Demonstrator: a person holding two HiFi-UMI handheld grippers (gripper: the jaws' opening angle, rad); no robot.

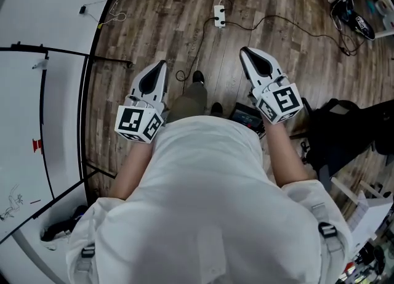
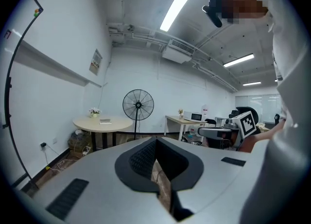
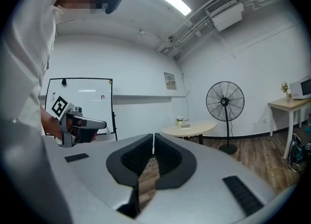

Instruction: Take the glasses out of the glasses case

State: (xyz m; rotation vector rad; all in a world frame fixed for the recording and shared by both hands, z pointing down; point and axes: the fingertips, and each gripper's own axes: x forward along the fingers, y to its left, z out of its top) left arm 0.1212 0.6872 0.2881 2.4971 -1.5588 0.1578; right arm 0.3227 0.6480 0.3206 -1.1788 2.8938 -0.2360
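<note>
Over the plank floor (image 1: 277,48), held out ahead of the person's white shirt (image 1: 209,202): left gripper (image 1: 162,63), jaws pressed together tip to tip, nothing between them. Its own view shows only a sliver of floor through the gap behind the tips. Right gripper (image 1: 244,50) the same: jaws together, empty, pointing forward, well apart from the left one. Shoes (image 1: 198,78) on the floor between the two grippers. White power strip (image 1: 220,16) with trailing cables farther ahead. Whiteboard (image 1: 24,129) on a black frame to the left. Farther out in the room: standing fan (image 2: 138,105), round table (image 2: 102,121) just beside it, microwave (image 2: 197,117) on a desk. Glasses case: not seen in any view.
</note>
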